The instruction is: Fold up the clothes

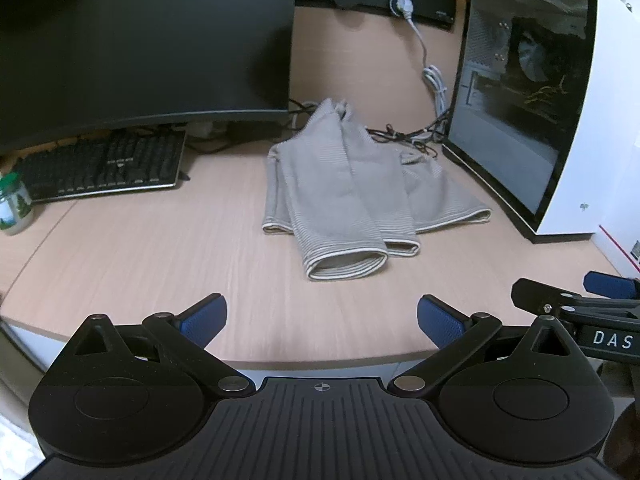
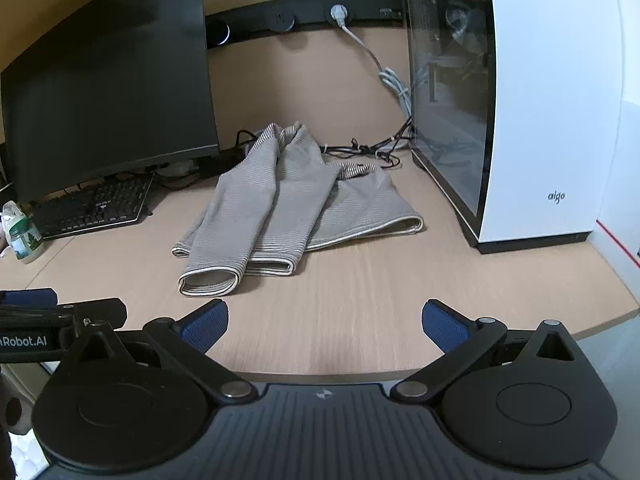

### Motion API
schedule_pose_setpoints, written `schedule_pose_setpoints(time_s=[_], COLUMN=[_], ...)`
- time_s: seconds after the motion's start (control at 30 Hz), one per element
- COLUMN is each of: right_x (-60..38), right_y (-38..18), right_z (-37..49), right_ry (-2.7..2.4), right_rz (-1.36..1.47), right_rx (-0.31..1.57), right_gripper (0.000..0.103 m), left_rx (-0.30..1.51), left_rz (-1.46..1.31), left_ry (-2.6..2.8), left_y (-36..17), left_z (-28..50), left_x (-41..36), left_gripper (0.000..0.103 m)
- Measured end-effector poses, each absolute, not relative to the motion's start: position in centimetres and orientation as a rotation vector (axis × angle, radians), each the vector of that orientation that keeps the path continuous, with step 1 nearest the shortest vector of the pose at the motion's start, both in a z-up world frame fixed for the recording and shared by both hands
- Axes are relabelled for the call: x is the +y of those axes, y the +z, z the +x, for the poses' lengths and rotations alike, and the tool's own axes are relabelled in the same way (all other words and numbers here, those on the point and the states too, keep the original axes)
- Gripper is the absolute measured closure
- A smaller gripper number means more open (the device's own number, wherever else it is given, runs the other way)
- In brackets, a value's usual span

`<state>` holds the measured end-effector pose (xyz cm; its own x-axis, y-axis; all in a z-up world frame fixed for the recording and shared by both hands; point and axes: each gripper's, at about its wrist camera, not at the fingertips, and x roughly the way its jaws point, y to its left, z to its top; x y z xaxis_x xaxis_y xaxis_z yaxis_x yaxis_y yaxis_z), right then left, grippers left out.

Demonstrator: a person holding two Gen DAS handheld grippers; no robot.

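I see striped grey garment [image 1: 352,188] lying bunched on desk [image 1: 160,248], just left of white PC case [image 1: 560,112], sleeves pointing toward me. Left hand-held gripper [image 1: 322,320] spread wide, holds nothing; right hand-held gripper [image 2: 325,322] same, both near desk edge, well apart from garment. Risk, I judge: cables [image 1: 404,134] touching garment behind can snag when I pull; overlapped sleeves may come up together.

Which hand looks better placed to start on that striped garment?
Probably the left gripper: in its view the striped garment lies almost straight ahead. For the right gripper it sits off to the left. Both are open, empty, and back at the desk edge.
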<state>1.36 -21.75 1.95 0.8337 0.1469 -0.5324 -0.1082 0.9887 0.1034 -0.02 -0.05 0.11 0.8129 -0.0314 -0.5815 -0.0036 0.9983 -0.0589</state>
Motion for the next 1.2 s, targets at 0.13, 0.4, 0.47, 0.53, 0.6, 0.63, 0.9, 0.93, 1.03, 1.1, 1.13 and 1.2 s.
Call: schedule_pose_setpoints(time_s=[0.13,0.4,0.47,0.53,0.6,0.63,0.9,0.93,1.03,1.1,1.13,1.2], right_x=[-22.1,-21.3,-20.9,-20.5,-20.4,-20.4,-20.7,-20.8,-21.0,-21.1,-21.2,-21.4], right_y=[1.9,2.5,2.4,1.9,1.9,1.9,1.9,1.9,1.8,1.8,1.8,1.8], right_z=[1.7,1.5,1.3,1.1,1.2,1.3,1.6,1.6,1.7,1.7,1.7,1.7], right_ry=[0.138,0.145,0.150,0.155,0.159,0.161,0.160,0.160,0.158,0.155,0.153,0.150], right_rz=[0.078,0.053,0.043,0.033,0.035,0.036,0.052,0.053,0.056,0.057,0.058,0.061], right_rx=[0.597,0.605,0.593,0.582,0.588,0.591,0.598,0.599,0.600,0.601,0.602,0.603], right_gripper=[0.000,0.000,0.000,0.000,0.000,0.000,0.000,0.000,0.000,0.000,0.000,0.000], left_rx=[0.628,0.644,0.645,0.647,0.648,0.649,0.656,0.658,0.661,0.662,0.661,0.660], left_rz=[-0.048,-0.089,-0.091,-0.093,-0.095,-0.096,-0.096,-0.095,-0.094,-0.093,-0.092,-0.089], left_ry=[-0.002,-0.005,-0.001,0.002,0.005,0.007,0.011,0.010,0.008,0.005,0.003,0.000], left_y=[0.5,0.2,0.2,0.2,0.2,0.2,0.1,0.1,0.0,-0.1,-0.1,-0.2], left_z=[-0.1,0.0,0.0,0.0,0.0,0.0,0.0,0.1,0.2,0.2,0.2,0.2], left_x=[-0.3,1.0,1.0,1.1,1.1,1.1,1.1,1.1,0.9,0.8,0.7,0.5], left_gripper=[0.000,0.000,0.000,0.000,0.000,0.000,0.000,0.000,0.000,0.000,0.000,0.000])
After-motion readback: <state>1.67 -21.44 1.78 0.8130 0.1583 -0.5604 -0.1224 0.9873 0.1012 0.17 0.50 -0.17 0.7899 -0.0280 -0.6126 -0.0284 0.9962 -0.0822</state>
